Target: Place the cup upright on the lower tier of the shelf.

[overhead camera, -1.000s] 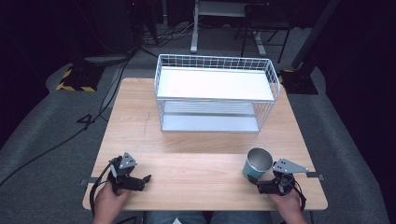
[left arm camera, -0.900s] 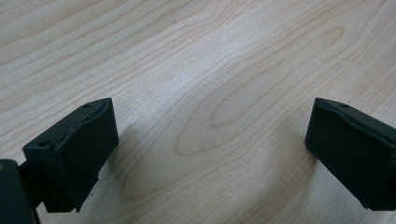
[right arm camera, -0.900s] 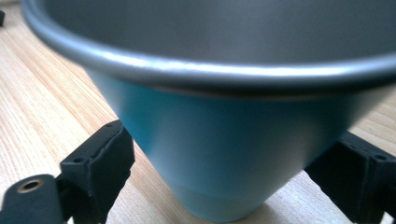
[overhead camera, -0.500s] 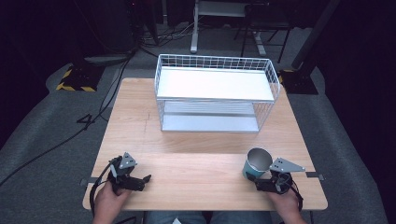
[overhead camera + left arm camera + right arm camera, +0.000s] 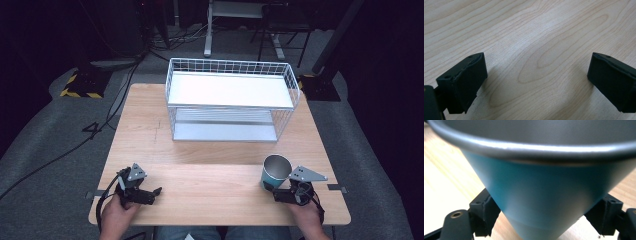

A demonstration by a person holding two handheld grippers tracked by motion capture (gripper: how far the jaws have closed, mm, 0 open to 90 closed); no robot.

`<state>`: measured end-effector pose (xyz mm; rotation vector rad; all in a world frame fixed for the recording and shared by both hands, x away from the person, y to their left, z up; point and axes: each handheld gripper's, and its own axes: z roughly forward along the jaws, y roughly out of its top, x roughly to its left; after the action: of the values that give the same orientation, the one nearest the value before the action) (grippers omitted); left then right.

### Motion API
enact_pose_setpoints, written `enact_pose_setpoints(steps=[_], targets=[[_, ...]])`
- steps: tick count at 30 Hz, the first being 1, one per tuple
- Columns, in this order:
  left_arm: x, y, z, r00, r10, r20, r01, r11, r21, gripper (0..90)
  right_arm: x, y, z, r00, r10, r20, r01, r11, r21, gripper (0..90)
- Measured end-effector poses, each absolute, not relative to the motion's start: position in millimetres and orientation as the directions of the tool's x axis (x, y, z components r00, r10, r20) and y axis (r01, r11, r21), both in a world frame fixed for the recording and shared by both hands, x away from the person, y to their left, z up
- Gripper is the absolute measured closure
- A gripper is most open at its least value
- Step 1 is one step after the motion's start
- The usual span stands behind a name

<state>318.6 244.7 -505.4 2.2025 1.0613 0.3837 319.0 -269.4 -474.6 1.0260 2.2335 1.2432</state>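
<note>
A teal metal cup (image 5: 276,171) stands upright near the front right of the wooden table (image 5: 210,165). My right gripper (image 5: 270,189) is low at its base, coming from the person's side. In the right gripper view both black pads (image 5: 486,207) press against the tapered sides of the cup (image 5: 544,192), so this gripper (image 5: 546,220) is shut on it. My left gripper (image 5: 156,192) rests at the front left, held in a hand. Its jaws stand wide apart over bare wood in the left gripper view (image 5: 536,77), with nothing between them.
A white wire two-tier basket rack (image 5: 172,85) stands at the back middle of the table, its top shelf a white panel. Bare wood lies between the rack and both grippers. Dark floor, cables and chair legs surround the table.
</note>
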Motion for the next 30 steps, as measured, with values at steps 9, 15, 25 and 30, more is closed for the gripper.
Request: enact_pose_setpoints(steps=[9, 15, 25, 30], targets=[[318.7, 244.7, -505.4, 0.629, 0.777, -0.019, 0.585, -0.457, 0.670, 2.9, 330.8, -254.9, -454.9, -0.647, 0.763, -0.004, 0.397, 0.341, 0.852, 21.8], [318.6, 244.7, -505.4, 0.628, 0.778, -0.019, 0.586, -0.457, 0.669, 3.0, 342.7, -244.6, -441.8, -0.655, 0.755, 0.003, 0.388, 0.333, 0.859, 21.7], [318.0, 244.6, -505.4, 0.624, 0.781, -0.015, 0.585, -0.455, 0.671, 3.1, 365.7, -227.4, -428.1, -0.656, 0.754, 0.002, 0.375, 0.324, 0.869, 21.7], [318.1, 244.6, -505.5, 0.625, 0.780, -0.014, 0.584, -0.455, 0.672, 3.1, 382.3, -216.7, -426.3, -0.656, 0.755, -0.004, 0.367, 0.323, 0.872, 21.7]])
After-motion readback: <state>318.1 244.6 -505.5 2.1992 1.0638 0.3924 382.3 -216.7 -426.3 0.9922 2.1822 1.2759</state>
